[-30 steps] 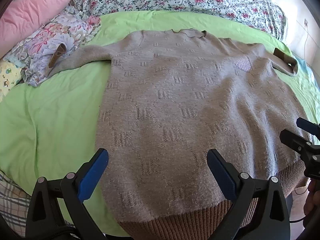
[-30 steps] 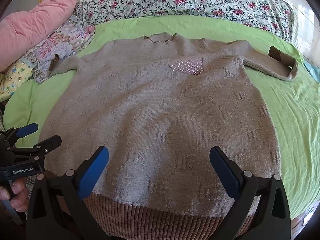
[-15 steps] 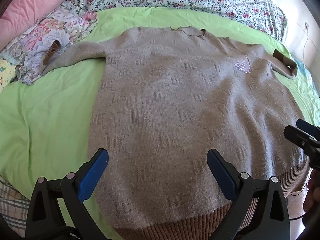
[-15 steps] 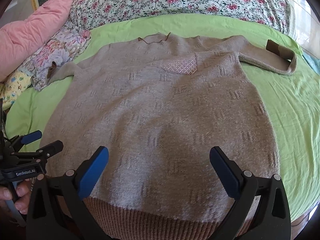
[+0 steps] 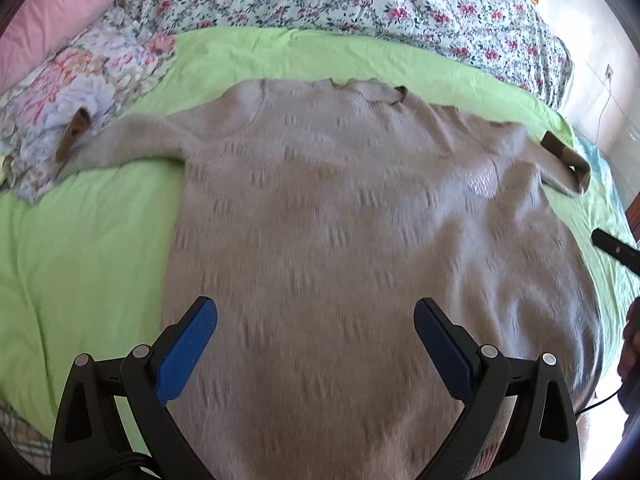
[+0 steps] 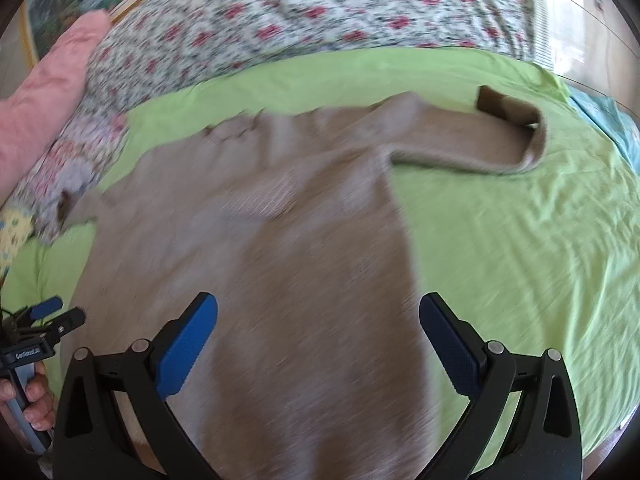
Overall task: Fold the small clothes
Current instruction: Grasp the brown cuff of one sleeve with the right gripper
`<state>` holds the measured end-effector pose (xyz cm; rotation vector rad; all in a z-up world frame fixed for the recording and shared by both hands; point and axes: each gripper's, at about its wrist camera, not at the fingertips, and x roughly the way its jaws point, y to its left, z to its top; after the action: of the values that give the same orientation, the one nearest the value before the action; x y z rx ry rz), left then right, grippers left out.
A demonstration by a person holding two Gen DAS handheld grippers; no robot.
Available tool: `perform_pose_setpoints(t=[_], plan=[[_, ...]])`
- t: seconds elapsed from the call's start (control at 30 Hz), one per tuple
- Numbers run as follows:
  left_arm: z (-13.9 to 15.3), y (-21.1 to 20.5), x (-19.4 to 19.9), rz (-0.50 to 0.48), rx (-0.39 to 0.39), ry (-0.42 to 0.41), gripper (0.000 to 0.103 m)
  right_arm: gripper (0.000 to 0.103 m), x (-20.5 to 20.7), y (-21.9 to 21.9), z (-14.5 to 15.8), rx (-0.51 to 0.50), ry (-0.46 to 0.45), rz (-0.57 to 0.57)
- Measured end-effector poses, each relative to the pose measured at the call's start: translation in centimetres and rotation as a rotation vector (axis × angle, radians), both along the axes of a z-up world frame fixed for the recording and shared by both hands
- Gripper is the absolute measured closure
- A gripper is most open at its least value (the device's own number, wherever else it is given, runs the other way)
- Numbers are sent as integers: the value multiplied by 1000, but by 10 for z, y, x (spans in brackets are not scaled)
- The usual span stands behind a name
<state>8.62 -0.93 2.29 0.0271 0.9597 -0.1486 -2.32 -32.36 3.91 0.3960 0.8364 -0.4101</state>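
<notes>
A tan knit sweater (image 5: pixel 340 220) lies flat, front up, on the green bed sheet (image 5: pixel 80 248), neck toward the pillows. Its left sleeve (image 5: pixel 132 144) reaches onto floral fabric; its right sleeve (image 6: pixel 460 140) bends back, brown cuff (image 6: pixel 504 110) showing. My left gripper (image 5: pixel 316 344) is open and empty above the sweater's lower body. My right gripper (image 6: pixel 318 340) is open and empty above the sweater's lower right side (image 6: pixel 280 280). The left gripper also shows at the left edge of the right wrist view (image 6: pixel 52 316).
A floral quilt (image 5: pixel 360 4) lies across the head of the bed. A pink pillow (image 5: pixel 52 4) and a pastel floral cloth (image 5: pixel 80 80) sit at the far left. Bare green sheet (image 6: pixel 520 260) lies right of the sweater. A blue cloth (image 6: pixel 604 116) lies at the far right.
Both grippers have moved forward over the sweater, so the ribbed hem has dropped out of view. The right gripper has also swung rightward; both views are motion-blurred. Both stay open.
</notes>
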Motion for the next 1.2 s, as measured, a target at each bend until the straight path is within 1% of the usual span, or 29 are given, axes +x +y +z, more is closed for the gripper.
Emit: perform_pose_setpoints(t=[0.07, 0.13, 0.27, 0.33, 0.37, 0.43, 0.53, 0.57, 0.63, 0.73, 0.77, 0.8, 0.83, 0.87, 0.9, 0.93, 0.97, 1.0, 1.03, 1.1, 1.13, 1.2], plan=[[3, -1, 12, 8, 7, -10, 4, 2, 2, -21, 4, -28, -4, -22], [5, -1, 26, 7, -16, -11, 4, 2, 6, -48, 8, -54, -7, -50], [4, -5, 53, 7, 4, -7, 4, 2, 15, -101, 12, -88, -9, -105], [5, -7, 65, 6, 2, -8, 4, 2, 20, -129, 14, -106, -8, -129], [5, -7, 72, 6, -8, -7, 4, 3, 26, -148, 14, -111, 2, -149], [7, -8, 82, 17, -19, -12, 4, 8, 36, -176, 16, -126, 4, -161], [6, -8, 99, 33, -34, -11, 4, 12, 48, -209, 21, -151, 3, -176], [4, -9, 104, 32, -42, -3, 4, 13, 57, -222, 20, -168, 17, -179], [-1, -11, 113, 29, -50, 18, 4, 14, 68, -236, 18, -202, 52, -172], [-10, -13, 125, 25, -59, 45, 4, 19, 90, -261, 4, -231, 136, -160], [-12, -15, 128, 23, -54, 50, 4, 23, 97, -271, -3, -226, 164, -161], [-14, -16, 129, 23, -45, 52, 4, 30, 101, -277, -9, -230, 189, -161], [-16, -18, 131, 21, -39, 55, 4, 34, 105, -284, -15, -235, 216, -162], [-18, -20, 134, 16, -35, 59, 4, 44, 110, -292, -24, -223, 244, -158], [-19, -21, 134, 14, -35, 59, 4, 61, 110, -296, -26, -208, 255, -157], [-21, -22, 136, 11, -32, 61, 4, 70, 110, -299, -29, -192, 259, -157], [-22, -23, 137, 9, -32, 64, 4, 82, 109, -299, -29, -185, 253, -159], [-23, -23, 138, 7, -33, 66, 4, 89, 107, -296, -27, -189, 236, -159], [-25, -24, 139, 4, -38, 69, 4, 91, 105, -290, -22, -188, 199, -152], [-26, -25, 139, 2, -46, 73, 4, 93, 103, -278, -16, -162, 134, -141], [-26, -25, 138, 1, -51, 72, 4, 93, 102, -267, -9, -137, 93, -126], [-25, -24, 136, -1, -63, 66, 4, 93, 107, -245, 0, -116, 42, -94]])
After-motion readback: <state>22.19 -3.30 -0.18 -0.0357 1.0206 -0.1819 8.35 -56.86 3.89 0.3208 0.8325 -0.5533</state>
